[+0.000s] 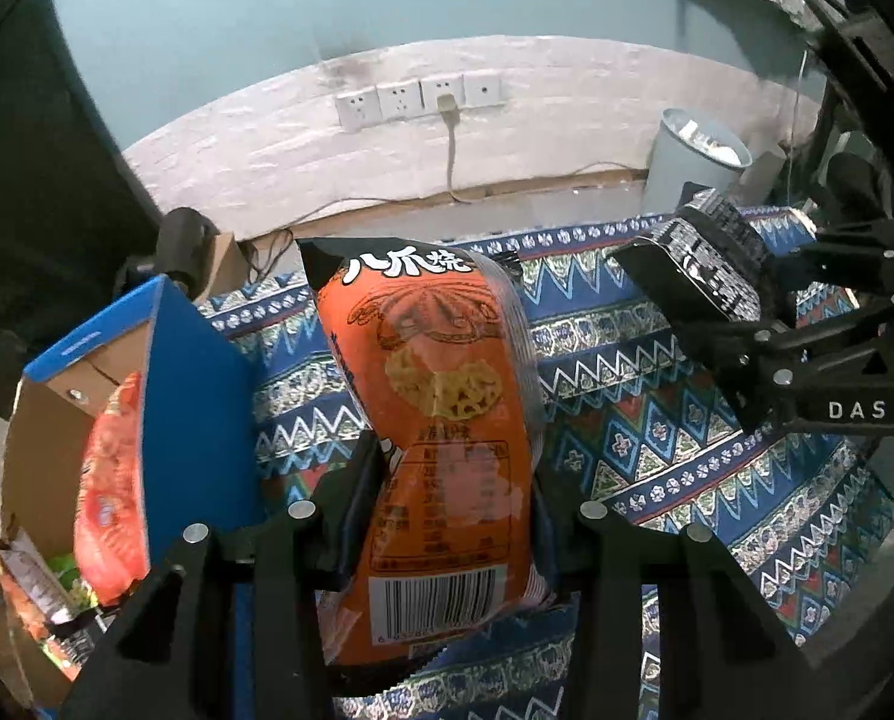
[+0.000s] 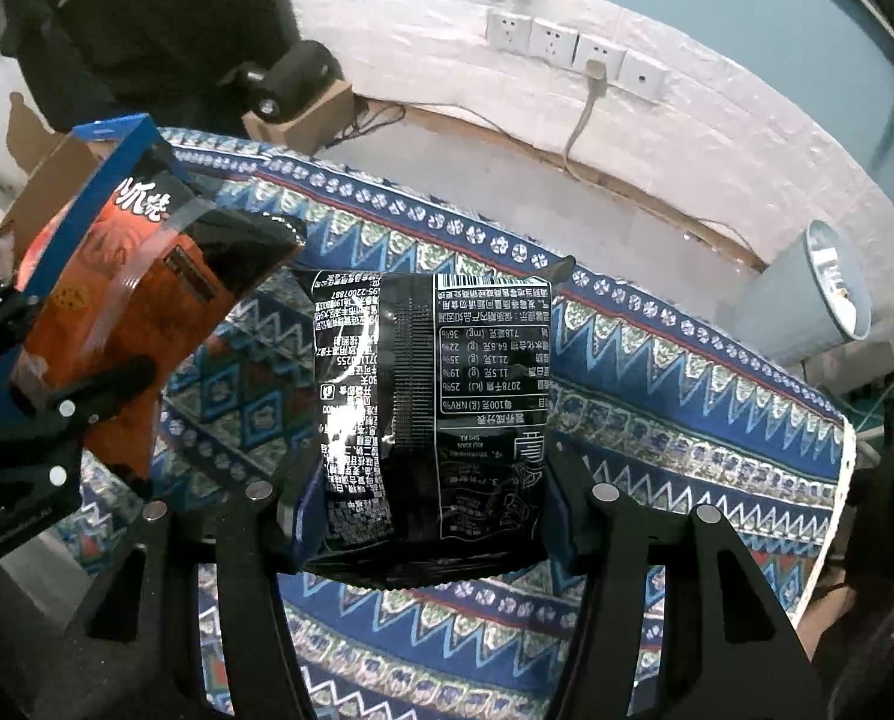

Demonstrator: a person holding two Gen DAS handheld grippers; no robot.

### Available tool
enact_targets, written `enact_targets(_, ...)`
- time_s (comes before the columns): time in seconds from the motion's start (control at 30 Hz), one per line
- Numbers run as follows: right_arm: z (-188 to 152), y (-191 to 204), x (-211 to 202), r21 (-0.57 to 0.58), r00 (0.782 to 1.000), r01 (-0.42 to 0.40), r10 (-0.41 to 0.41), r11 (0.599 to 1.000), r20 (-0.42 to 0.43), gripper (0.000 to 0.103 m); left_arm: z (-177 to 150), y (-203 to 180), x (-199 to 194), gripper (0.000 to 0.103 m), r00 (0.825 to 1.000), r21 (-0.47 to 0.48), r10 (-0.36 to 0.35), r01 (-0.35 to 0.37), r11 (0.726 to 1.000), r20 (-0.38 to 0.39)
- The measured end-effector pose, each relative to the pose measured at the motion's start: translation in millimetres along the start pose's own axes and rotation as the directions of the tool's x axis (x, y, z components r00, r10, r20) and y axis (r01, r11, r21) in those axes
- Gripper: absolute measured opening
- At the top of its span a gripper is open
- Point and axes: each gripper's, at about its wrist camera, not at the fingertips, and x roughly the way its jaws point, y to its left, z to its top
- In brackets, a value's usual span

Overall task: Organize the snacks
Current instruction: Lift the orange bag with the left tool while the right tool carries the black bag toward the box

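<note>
Snacks in both sets of tongs, and both are up off the desk! The left tongs [image 1: 453, 498] are pinching an orange snack bag [image 1: 441, 420] around its lower half, one finger pressed into each side, so the bag stands upright between them with its barcode end down and its black top edge pointing toward the wall. Over on the other side, the right tongs [image 2: 423, 492] are clamped on a black snack packet [image 2: 429, 414], printed back facing the camera, the text upside down from this angle, the packet held clear above the patterned cloth [image 2: 657, 360] that covers the desk.

From the left wrist view the black packet shows off to the right, held in the right tongs. To the left of the orange bag sits a blue cardboard box [image 1: 189, 420], open at the top, with a reddish bag [image 1: 114, 492] already inside it and a few more wrappers lower down, though that corner is too blurred to say what they are. From the right wrist view the orange bag hangs just in front of that box.

Behind the desk, a white wall strip carries a row of power sockets [image 1: 417, 99] with one plug in, and a pale grey bin [image 1: 693, 162] stands on the floor.
</note>
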Motion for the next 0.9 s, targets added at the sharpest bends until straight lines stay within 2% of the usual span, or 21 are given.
enact_targets(0.33, 1, 20, -38, -0.037, 0.998, -0.019, 0.021, 0.999, 0.056, 0.058, -4, 11, -40, 0.045, 0.998, -0.032, -0.003, 0.005, 0.999, 0.057)
enact_targets(0.5, 6, 35, -53, -0.060, 0.995, -0.037, 0.042, 0.998, 0.086, 0.058, -3, 18, -58, 0.045, 0.995, -0.045, 0.023, -0.019, 0.999, 0.094)
enact_targets(0.9, 21, 74, -72, -0.125, 0.988, -0.072, 0.088, 0.990, 0.129, 0.058, -16, 40, -92, 0.045, 0.990, -0.102, 0.035, -0.021, 0.995, 0.140)
